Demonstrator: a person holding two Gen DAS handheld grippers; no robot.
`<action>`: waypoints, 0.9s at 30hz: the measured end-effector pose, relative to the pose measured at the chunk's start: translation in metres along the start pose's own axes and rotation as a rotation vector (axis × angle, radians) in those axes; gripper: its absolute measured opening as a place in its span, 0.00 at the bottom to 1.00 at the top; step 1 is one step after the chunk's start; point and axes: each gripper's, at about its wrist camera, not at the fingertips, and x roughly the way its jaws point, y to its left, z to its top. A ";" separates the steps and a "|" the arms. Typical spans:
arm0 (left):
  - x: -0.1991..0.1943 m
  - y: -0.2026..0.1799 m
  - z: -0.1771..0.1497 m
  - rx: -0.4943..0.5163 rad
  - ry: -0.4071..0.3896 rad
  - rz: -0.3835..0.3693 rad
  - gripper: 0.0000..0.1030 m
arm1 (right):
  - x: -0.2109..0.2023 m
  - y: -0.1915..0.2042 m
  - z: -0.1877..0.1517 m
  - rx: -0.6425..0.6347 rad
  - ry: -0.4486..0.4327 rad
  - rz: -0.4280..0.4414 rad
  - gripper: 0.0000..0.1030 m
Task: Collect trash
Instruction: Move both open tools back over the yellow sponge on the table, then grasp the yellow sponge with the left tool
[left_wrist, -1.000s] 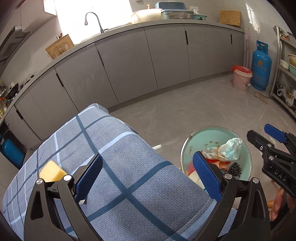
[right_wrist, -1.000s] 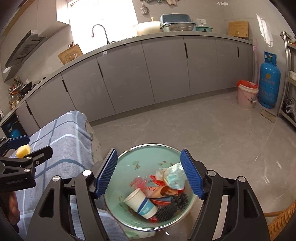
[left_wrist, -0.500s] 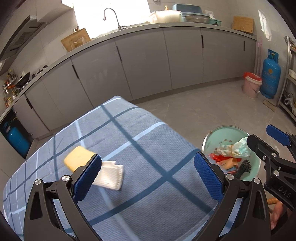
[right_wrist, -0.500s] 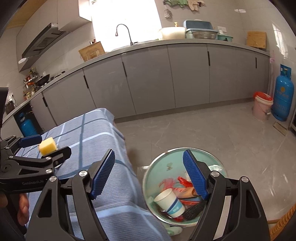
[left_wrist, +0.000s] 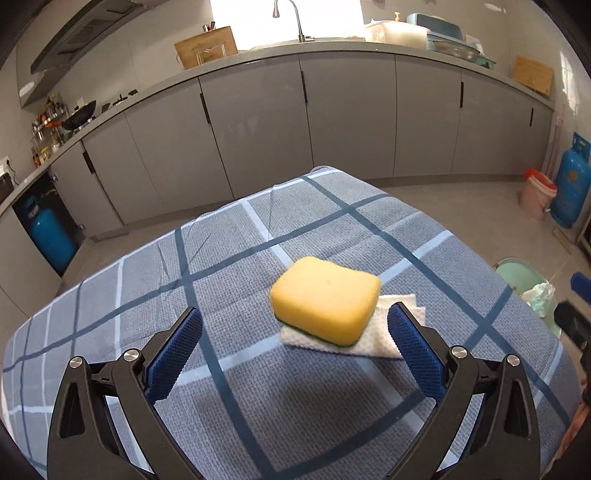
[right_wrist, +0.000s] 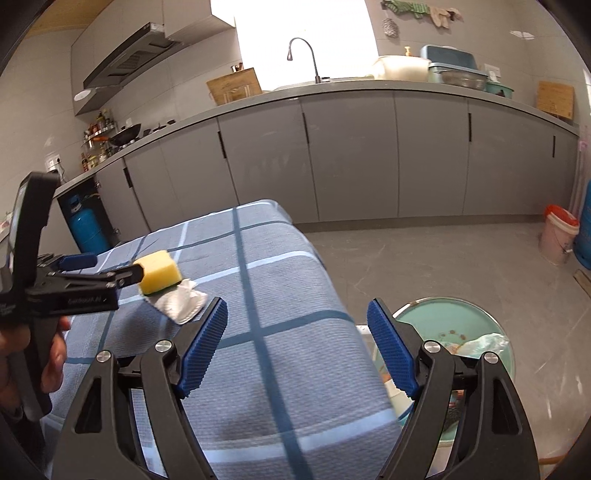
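A yellow sponge (left_wrist: 325, 297) lies on a white folded tissue (left_wrist: 384, 332) on the blue checked tablecloth (left_wrist: 221, 280). My left gripper (left_wrist: 291, 356) is open and empty, just short of the sponge, its right finger beside the tissue. In the right wrist view the sponge (right_wrist: 159, 271) and tissue (right_wrist: 181, 301) sit left of centre, with the left gripper (right_wrist: 107, 275) next to them. My right gripper (right_wrist: 297, 347) is open and empty over the table's right edge. A green basin (right_wrist: 476, 321) with trash stands on the floor to the right.
Grey kitchen cabinets (left_wrist: 351, 110) run along the back wall. A blue gas cylinder (left_wrist: 570, 192) and a pink bucket (left_wrist: 535, 192) stand at the far right. Another blue cylinder (left_wrist: 48, 236) stands at the left. The basin's rim (left_wrist: 517, 266) shows past the table's right edge.
Both grippers have swung left from the basin towards the table. The sponge and tissue have come to the middle of the left wrist view, much closer to the left gripper.
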 end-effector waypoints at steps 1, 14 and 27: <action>0.003 0.001 0.001 0.003 -0.002 -0.018 0.96 | 0.001 0.004 0.000 -0.008 0.003 0.004 0.75; 0.030 -0.008 -0.002 0.057 0.020 -0.128 0.61 | 0.014 0.016 0.000 -0.031 0.031 0.014 0.75; -0.029 0.001 -0.004 0.056 -0.081 -0.126 0.51 | 0.020 0.033 0.006 -0.056 0.050 0.084 0.73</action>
